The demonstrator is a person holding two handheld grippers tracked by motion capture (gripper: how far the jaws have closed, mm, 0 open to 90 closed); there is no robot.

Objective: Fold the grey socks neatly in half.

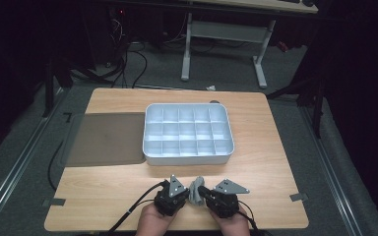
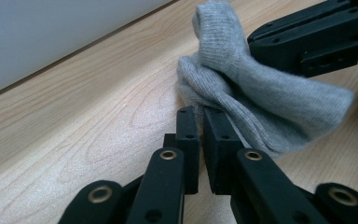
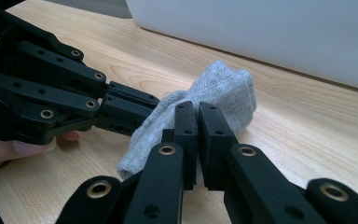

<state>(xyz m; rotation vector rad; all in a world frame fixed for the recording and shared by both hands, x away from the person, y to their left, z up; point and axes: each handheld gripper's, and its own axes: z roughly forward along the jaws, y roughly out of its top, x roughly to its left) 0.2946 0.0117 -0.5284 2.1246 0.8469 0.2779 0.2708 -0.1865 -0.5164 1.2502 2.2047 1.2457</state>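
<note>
a grey knitted sock [image 1: 195, 192] is bunched up at the near edge of the wooden counter [image 1: 270, 147], between the two grippers and in front of the white compartment tray [image 1: 188, 133]. the left gripper [image 1: 185, 195] comes at it from the left, and in the left gripper view its fingers [image 2: 188, 135] stand nearly together with a fold of the sock [image 2: 242, 93] pinched between their tips. the right gripper [image 1: 203, 192] meets the sock from the other side; in the right gripper view its fingers [image 3: 213, 135] are likewise almost closed, clamped on the cloth of the sock [image 3: 214, 98], which rises in a lump just beyond them. each gripper view also shows the other gripper's black fingers biting into the same sock. a dark grey mat [image 1: 106, 137] lies on the counter, touching the left side of the tray. the person's hands come in at the bottom of the high view.
</note>
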